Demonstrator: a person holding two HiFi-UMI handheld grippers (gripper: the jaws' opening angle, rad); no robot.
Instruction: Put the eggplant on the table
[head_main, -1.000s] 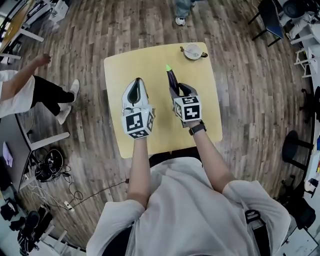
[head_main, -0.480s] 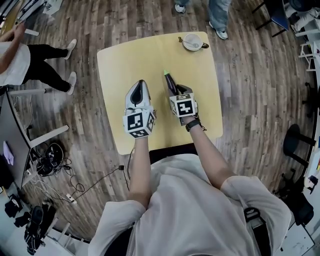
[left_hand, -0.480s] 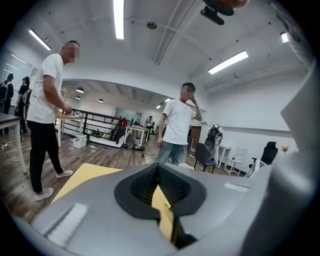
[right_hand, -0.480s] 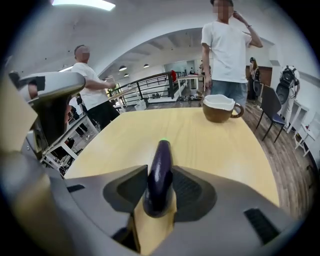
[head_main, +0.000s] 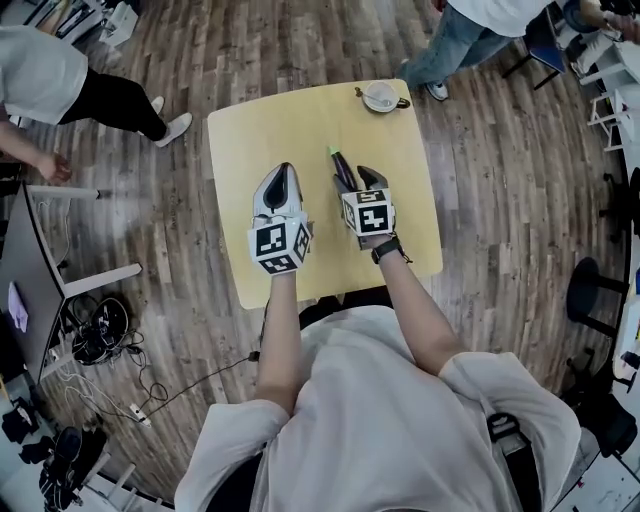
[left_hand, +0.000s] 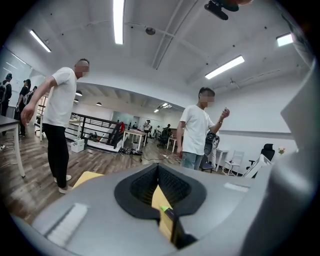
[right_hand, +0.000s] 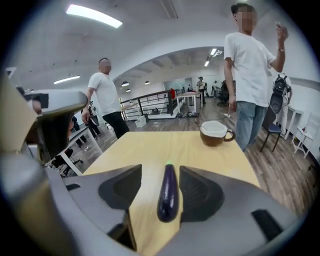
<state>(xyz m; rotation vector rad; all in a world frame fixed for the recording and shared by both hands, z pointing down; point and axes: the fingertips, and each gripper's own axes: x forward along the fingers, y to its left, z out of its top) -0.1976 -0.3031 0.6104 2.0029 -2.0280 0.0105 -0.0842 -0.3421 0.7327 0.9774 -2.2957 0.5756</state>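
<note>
Right gripper view: your right gripper's (right_hand: 160, 171) jaws are opening, eggplant (right_hand: 168, 194) lying between them on the table (right_hand: 150, 142); pull straight back.

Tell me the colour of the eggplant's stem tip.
Bright green, on a dark purple eggplant lying on the table; the right gripper view shows it best.

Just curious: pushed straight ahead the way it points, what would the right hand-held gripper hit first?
Probably the eggplant, lying between the right hand-held gripper's opening jaws; beyond it, the table, I think.
</note>
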